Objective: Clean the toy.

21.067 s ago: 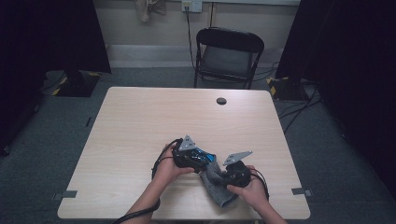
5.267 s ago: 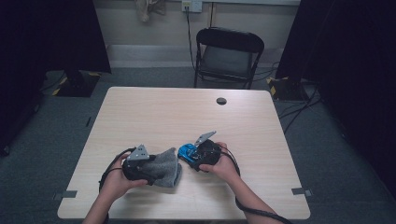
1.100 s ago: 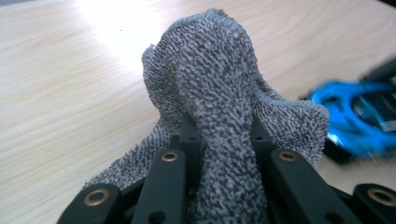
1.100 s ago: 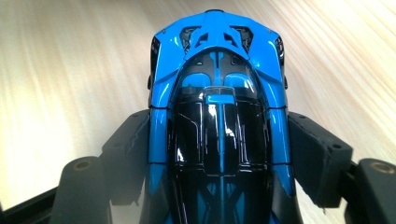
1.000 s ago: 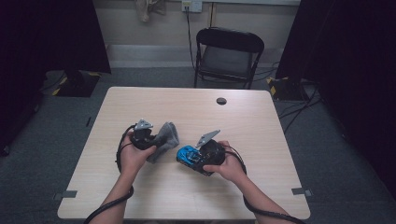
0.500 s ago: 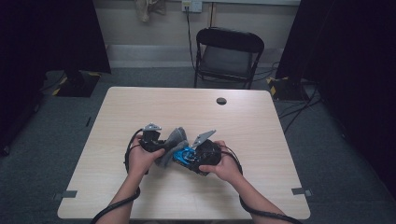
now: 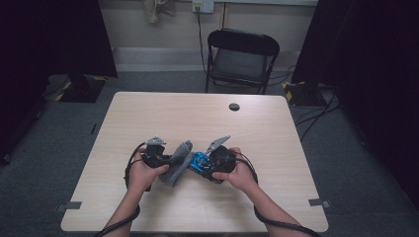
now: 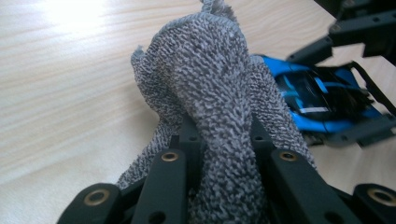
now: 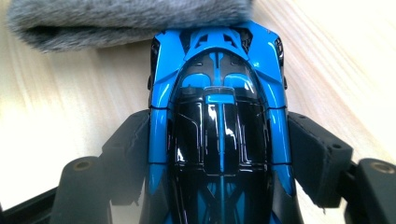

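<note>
Pale wood-grain counter (image 7: 148, 118) sits in a dim room with dark curtains at either side and a black folding chair (image 7: 241, 59) behind its far edge. Near the front middle of the counter, the left tool (image 7: 170, 160) is clamped tight on a grey terry cloth (image 8: 219, 93), whose looped, nubbly pile bunches up between the jaws and rises in a rounded fold beyond them. The right tool (image 7: 200, 165) grips a toy car (image 9: 219, 116) by its flanks, one jaw pressed against each side; the car is glossy bright blue with a black cabin and black panels, and its nose points away from the tool. In the right gripper view the cloth lies across the far end of the car, touching it. In the high view cloth and car meet between the two hands, low over the counter. A small dark round disc (image 7: 234, 106) lies well apart, near the far edge.
</note>
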Tool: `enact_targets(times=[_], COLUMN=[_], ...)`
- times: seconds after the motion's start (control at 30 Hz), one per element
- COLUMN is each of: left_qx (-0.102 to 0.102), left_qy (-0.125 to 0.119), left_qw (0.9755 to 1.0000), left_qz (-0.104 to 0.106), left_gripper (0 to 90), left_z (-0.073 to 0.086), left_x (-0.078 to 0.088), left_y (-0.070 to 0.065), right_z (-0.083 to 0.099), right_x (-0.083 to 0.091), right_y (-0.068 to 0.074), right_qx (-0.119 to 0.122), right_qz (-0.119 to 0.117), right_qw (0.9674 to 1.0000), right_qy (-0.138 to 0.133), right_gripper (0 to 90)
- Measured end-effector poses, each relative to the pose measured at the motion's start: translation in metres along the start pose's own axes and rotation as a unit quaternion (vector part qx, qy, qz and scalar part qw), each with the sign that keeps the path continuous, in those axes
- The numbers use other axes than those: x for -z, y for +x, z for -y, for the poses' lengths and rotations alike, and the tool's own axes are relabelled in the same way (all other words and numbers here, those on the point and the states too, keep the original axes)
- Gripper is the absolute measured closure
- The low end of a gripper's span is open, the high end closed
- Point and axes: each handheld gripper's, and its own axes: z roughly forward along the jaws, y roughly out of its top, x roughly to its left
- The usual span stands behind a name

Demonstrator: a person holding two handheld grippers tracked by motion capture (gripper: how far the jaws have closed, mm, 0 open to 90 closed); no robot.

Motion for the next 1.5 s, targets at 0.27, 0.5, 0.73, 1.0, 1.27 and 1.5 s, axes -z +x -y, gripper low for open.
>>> enact_targets(times=[0.27, 0.5, 0.73, 1.0, 1.27, 1.5], left_qx=[-0.006, -0.019, -0.033, -0.026, -0.015, 0.003], left_qy=[0.007, 0.016, 0.022, -0.017, -0.045, -0.046], left_qw=[0.9999, 0.9995, 0.9988, 0.9995, 0.9981, 0.9983], left_qz=[0.009, 0.020, 0.030, -0.004, -0.040, -0.037], left_gripper=[75.0, 75.1, 75.1, 75.1, 75.1, 75.0], left_z=[0.005, 0.005, 0.005, -0.011, -0.034, -0.037], left_x=[0.002, 0.004, 0.006, 0.023, 0.021, -0.002], left_y=[-0.007, -0.014, -0.018, -0.003, 0.014, 0.014], right_z=[0.000, 0.000, 0.000, 0.004, 0.005, 0.002], right_x=[0.003, 0.002, 0.001, 0.006, 0.009, 0.009], right_y=[-0.009, -0.014, -0.020, -0.016, -0.001, 0.007], right_qx=[-0.012, -0.022, -0.033, -0.023, 0.000, 0.014], right_qz=[0.011, 0.021, 0.026, 0.017, 0.003, -0.006], right_qw=[0.9999, 0.9995, 0.9991, 0.9996, 1.0000, 0.9999], right_qy=[0.001, 0.001, -0.001, -0.004, -0.004, -0.007], right_gripper=[28.8, 28.8, 28.8, 28.8, 28.8, 28.8])
